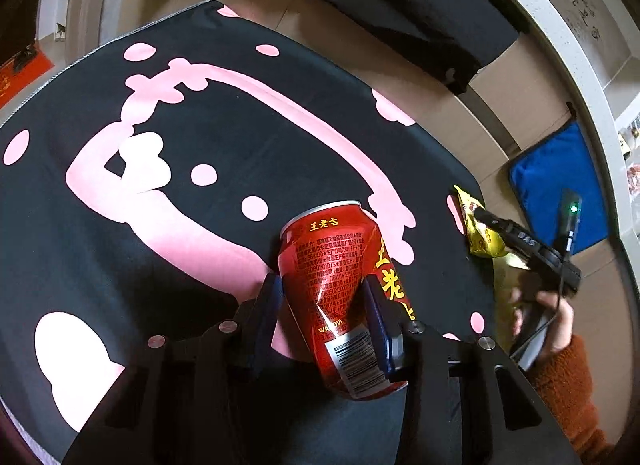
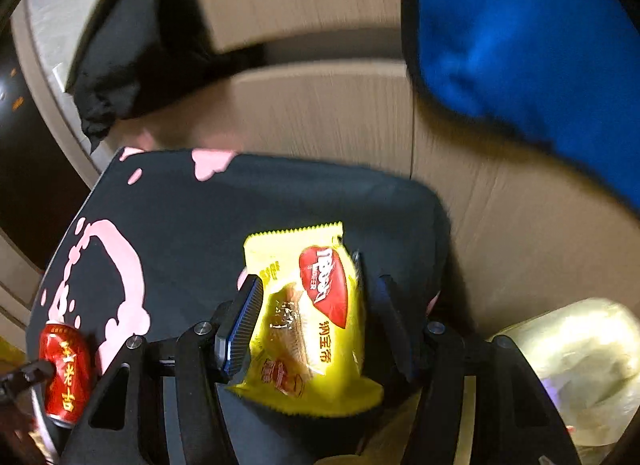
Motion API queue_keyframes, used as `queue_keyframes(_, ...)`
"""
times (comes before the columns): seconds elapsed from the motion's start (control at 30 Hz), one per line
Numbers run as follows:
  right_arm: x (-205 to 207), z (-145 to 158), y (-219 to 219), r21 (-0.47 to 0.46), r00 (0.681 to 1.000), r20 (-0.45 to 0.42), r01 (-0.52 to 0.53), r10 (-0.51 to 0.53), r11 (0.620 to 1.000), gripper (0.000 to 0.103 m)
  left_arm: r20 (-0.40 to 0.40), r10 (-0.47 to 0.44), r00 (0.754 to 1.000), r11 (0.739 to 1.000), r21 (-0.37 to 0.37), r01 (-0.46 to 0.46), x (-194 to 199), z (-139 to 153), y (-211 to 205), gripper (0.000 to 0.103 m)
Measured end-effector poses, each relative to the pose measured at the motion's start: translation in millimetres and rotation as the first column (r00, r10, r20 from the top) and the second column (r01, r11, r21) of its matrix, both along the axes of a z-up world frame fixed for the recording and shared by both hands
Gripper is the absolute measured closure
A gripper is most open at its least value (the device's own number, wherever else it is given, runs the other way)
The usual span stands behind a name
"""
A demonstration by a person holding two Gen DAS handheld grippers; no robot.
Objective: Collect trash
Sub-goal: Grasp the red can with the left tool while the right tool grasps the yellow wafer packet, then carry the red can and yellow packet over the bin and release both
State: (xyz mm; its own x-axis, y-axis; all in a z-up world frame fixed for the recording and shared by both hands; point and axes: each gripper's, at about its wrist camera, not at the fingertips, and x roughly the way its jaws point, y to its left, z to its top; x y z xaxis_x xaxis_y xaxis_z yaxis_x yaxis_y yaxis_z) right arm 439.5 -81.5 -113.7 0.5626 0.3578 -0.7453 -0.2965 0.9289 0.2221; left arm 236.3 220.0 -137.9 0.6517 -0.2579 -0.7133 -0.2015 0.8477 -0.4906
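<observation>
The left claw [image 1: 324, 297] has its two blue pads on either side of a red drink can [image 1: 340, 289], both pressing against the can's wall, which shows a crease between them. The can tilts with its top toward the far side, over a black mat with pink patterns [image 1: 192, 137] that covers the bench.

The right claw [image 2: 312, 301] stands wide, with a yellow snack wrapper [image 2: 308, 313] between its fingers. The left pad touches the wrapper's edge; the right finger is blurred, and whether it presses on the wrapper I cannot tell. The wrapper lies over the mat's near right corner.

In the left wrist view a hand [image 1: 548, 321] in an orange sleeve [image 1: 568, 385] holds the right claw's handle. On the far right of the bench lies a blue cloth [image 1: 560, 193], and a black cloth [image 1: 400, 5] lies at the far side. Near right, a pale plastic bag [image 2: 580, 365] shows.
</observation>
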Motion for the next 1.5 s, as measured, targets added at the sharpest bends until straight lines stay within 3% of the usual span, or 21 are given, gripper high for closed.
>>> queue_keyframes(0.17, -17, -5, 23, -0.088, 0.997, 0.045, -0.059, 0.063, 0.994, 0.049, 0.006, -0.020, 1.000, 1.000, 0.005, 0.020, 1, -1, -3, 0.060)
queue_keyframes(0.27, -34, -2, 37, -0.142, 0.992, 0.073, -0.096, 0.107, 0.985, 0.068, -0.002, -0.026, 1.000, 1.000, -0.009, 0.026, 3, -4, -5, 0.057)
queue_keyframes(0.3, -43, 1, 42, -0.152, 0.988, 0.090, -0.110, 0.124, 0.982, 0.089, -0.004, -0.027, 1.000, 1.000, -0.013, 0.027, 4, -5, -5, 0.056)
queue_keyframes(0.57, -113, 21, 62, -0.103, 0.963, 0.133, -0.223, 0.236, 0.969, 0.090, -0.022, -0.024, 0.999, 0.999, -0.035, 0.023, 11, -7, -9, 0.052)
queue_keyframes(0.8, -156, 16, 55, -0.051, 0.972, 0.145, -0.178, 0.184, 0.983, 0.089, -0.068, -0.038, 0.997, 0.990, -0.141, 0.028, 29, -9, -18, 0.054)
queue_keyframes(0.87, -164, 12, 50, -0.028, 0.977, 0.133, -0.167, 0.169, 0.986, 0.090, -0.053, -0.058, 0.997, 0.994, -0.098, 0.053, 30, 2, -25, 0.067)
queue_keyframes(0.93, -171, 9, 44, -0.014, 0.980, 0.120, -0.156, 0.157, 0.988, 0.089, -0.022, -0.069, 0.997, 0.998, -0.011, 0.069, 27, 16, -34, 0.077)
queue_keyframes(1.23, -180, 23, 36, 0.003, 0.975, 0.181, -0.133, 0.131, 0.991, 0.089, 0.115, -0.069, 0.991, 0.982, 0.181, 0.048, 4, 57, -40, 0.077)
queue_keyframes(1.5, -184, 55, 42, -0.005, 0.950, 0.285, -0.128, 0.124, 0.992, 0.089, 0.246, -0.073, 0.967, 0.939, 0.343, -0.016, -17, 94, -50, 0.077)
